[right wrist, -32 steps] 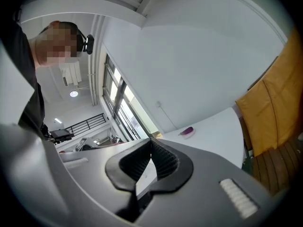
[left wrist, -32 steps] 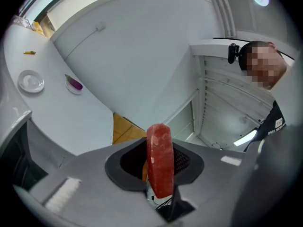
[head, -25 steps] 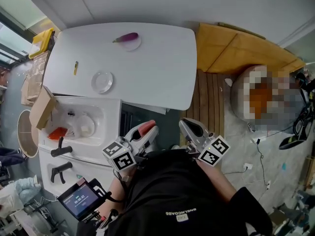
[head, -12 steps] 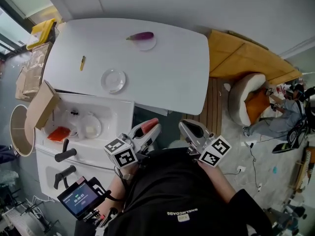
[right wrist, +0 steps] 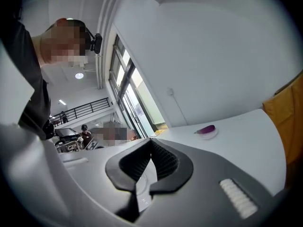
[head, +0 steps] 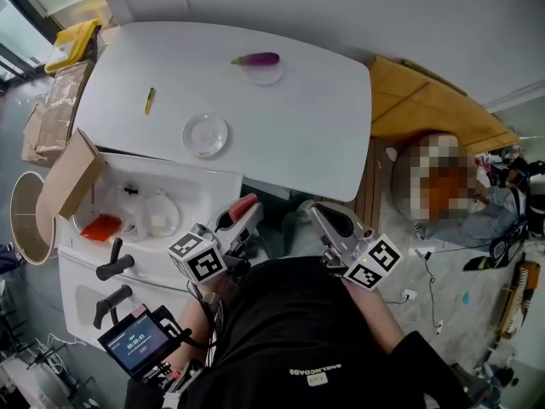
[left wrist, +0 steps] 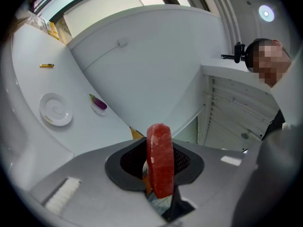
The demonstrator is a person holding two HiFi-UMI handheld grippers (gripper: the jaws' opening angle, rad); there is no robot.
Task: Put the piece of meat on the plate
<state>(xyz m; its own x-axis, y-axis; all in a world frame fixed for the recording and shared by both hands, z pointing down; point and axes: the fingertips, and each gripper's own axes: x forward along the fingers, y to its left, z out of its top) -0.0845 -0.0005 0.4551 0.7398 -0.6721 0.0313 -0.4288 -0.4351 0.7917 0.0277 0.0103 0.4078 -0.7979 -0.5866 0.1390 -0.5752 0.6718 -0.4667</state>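
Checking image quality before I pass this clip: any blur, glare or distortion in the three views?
Head view: even light, no blur, the white table bowed by the wide lens. Left gripper view: strong fisheye, dark corners, the piece of meat sharp, the plate small but clear. Right gripper view: same dark corners, the windows bright, no glare near the jaws.

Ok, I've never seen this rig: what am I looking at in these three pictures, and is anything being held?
There is no robot: a person holds a gripper in each hand. One picture looks down from a camera on their head. The other two cameras ride on the grippers and look along the jaws. The left gripper is shut on a red piece of meat. The right gripper is shut and empty. On the white table lie an empty plate, an eggplant on a small dish, and a yellow pen.
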